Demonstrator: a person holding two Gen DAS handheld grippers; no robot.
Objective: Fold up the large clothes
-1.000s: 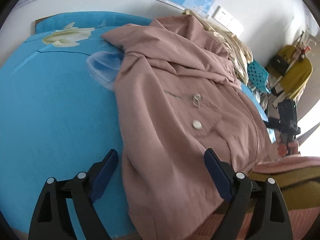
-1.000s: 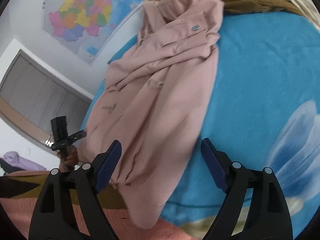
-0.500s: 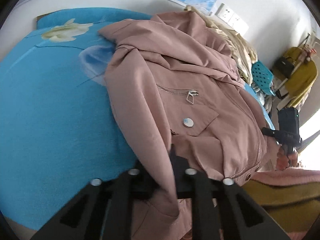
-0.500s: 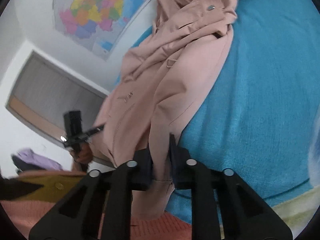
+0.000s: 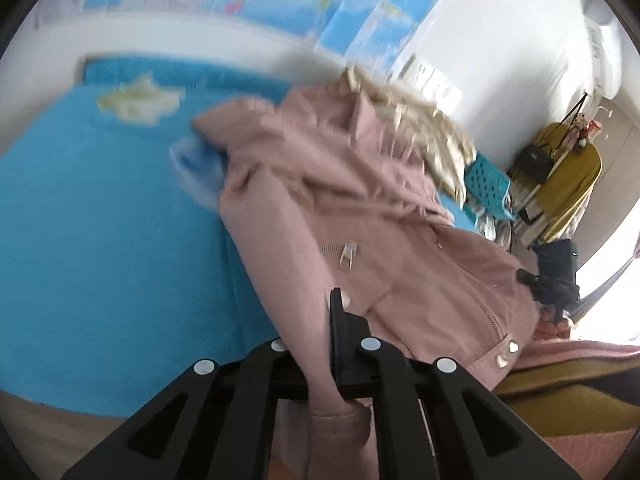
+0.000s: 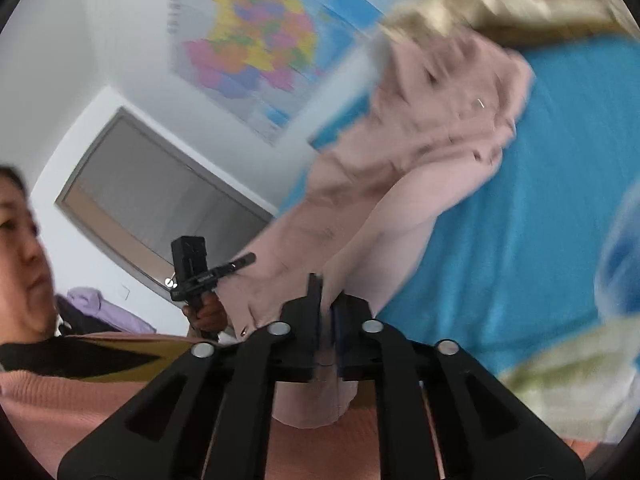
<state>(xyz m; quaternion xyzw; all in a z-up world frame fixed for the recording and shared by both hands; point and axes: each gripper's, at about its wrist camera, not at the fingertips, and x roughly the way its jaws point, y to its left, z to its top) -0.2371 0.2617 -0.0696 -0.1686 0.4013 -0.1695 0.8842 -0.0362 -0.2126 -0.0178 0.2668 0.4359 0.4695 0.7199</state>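
Our left gripper (image 5: 320,344) and right gripper (image 6: 326,320), wide open a second ago, are now both clamped on the dusty-pink zip-front cotton jacket (image 5: 360,216), lifting its near hem off the turquoise floral bedspread (image 5: 100,240) for folding.

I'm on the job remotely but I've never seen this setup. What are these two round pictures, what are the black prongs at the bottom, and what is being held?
No robot arm here: a person holds a hand-held two-finger gripper in each hand, each carrying a fisheye camera that looks along its fingers. One picture is from the left gripper, the other from the right gripper; the black prongs are their fingers. Across a bed with a blue bedspread lies a pink jacket, with a pile of cream fabric behind it. Both grippers are shut on the jacket's near edge, each pinching a fold of fabric. The right view also shows the person and the other gripper's handle; a map hangs on the wall.
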